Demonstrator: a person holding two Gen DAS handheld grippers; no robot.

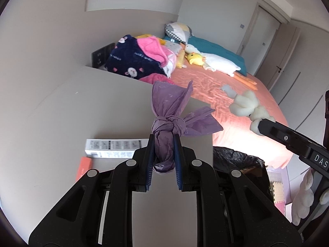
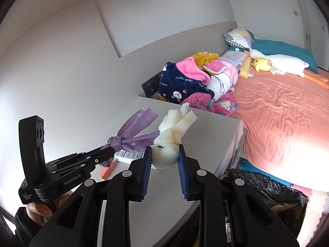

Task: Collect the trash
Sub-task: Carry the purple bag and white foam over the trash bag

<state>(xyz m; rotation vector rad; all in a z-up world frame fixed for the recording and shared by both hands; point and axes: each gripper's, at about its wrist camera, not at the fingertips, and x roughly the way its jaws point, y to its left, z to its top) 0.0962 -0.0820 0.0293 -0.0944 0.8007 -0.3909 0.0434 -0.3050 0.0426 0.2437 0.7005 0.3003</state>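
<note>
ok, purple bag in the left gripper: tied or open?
Tied. The purple bag has a knot just above the left gripper, loose ends fanning out past it.

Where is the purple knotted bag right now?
The purple knotted bag is clamped in the left hand-held gripper, held above the grey bedside table, left of the white foam.

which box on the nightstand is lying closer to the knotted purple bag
The white printed box, just left of the purple bag held by the left gripper; the orange box lies farther left.
</note>
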